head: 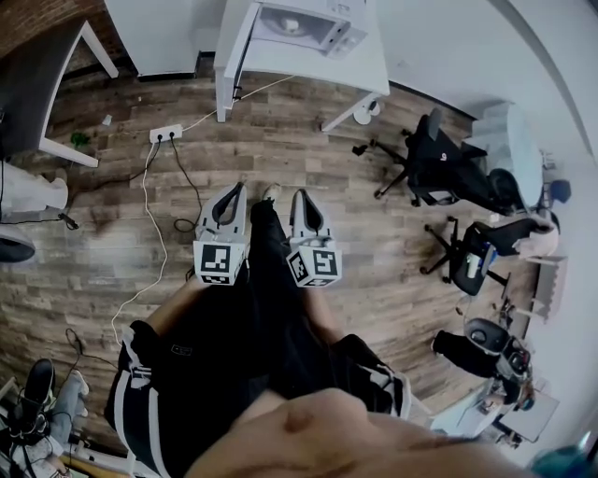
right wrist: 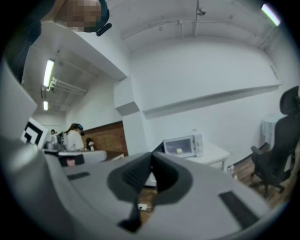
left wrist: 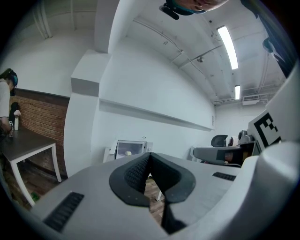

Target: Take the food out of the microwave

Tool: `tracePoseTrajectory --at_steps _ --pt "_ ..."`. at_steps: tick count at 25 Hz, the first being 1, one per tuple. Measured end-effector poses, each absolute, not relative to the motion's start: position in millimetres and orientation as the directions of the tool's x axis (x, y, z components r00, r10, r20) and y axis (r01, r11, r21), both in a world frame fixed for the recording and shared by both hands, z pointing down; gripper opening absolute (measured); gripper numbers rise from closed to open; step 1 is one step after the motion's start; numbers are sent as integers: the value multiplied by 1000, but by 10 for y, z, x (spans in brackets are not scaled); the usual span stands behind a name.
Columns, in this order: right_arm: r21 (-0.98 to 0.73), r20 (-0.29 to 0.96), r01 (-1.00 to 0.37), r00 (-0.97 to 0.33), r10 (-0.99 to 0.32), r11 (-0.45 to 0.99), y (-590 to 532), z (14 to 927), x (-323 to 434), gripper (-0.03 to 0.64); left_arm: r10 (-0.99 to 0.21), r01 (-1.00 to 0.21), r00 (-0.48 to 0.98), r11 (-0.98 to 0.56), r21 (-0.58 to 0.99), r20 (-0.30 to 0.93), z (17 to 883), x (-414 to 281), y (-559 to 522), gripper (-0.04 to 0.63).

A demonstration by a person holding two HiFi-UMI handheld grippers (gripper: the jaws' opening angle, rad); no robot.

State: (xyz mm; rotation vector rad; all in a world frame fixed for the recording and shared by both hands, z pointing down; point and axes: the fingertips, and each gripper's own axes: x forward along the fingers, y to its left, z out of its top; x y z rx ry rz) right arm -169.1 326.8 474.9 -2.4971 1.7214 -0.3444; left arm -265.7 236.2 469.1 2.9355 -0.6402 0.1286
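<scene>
Both grippers are up in front of me over the wood floor (head: 374, 243), side by side, near but not touching. Left gripper (head: 234, 191): fingers pressed together, tips meeting, nothing between them; right gripper (head: 304, 196): the same, closed tight on nothing; both point roughly level toward the white wall (left wrist: 154, 89). The microwave (head: 304, 23) stands on the white table (head: 308, 65), toward the table's far edge by that wall, well apart from both grippers; the food (right wrist: 179, 150) is a small pale lump inside the microwave, low in the chamber, seen through its front; I can't tell what kind of food it is. A power strip (head: 165, 133) lies on the floor near the table's left leg; cables (head: 154, 233) run from it toward me; black office chairs (head: 439, 168) stand right of the table; a brick wall (left wrist: 40, 112) and a dark table (left wrist: 28, 145) are off to the left; people (right wrist: 75, 138) stand near the brick wall in the right gripper view.
</scene>
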Motion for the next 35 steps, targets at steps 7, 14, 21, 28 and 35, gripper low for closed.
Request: tracePoseTrajectory --at_steps 7,14,21,28,35 --pt "-207 133 -921 307 -942 -329 2874 4809 -1408 31 -412 -423 905 -899 112 109 4705 -2355 2050 31" --pt "-205 148 -924 298 -943 -324 2497 4903 -840 31 -407 -418 907 -901 119 107 4749 -1800 1713 31" --pt "-217 168 -925 280 -945 -313 2141 4999 -89 31 -404 -416 907 -903 109 116 4737 -1015 1369 31" --pt "-211 192 -942 222 -956 -261 1631 5119 632 31 -442 -458 885 -882 110 144 4733 -273 933 31" --pt "-211 227 -958 147 -963 -196 1150 5237 1121 31 -487 -508 857 -853 118 170 4748 208 579 31"
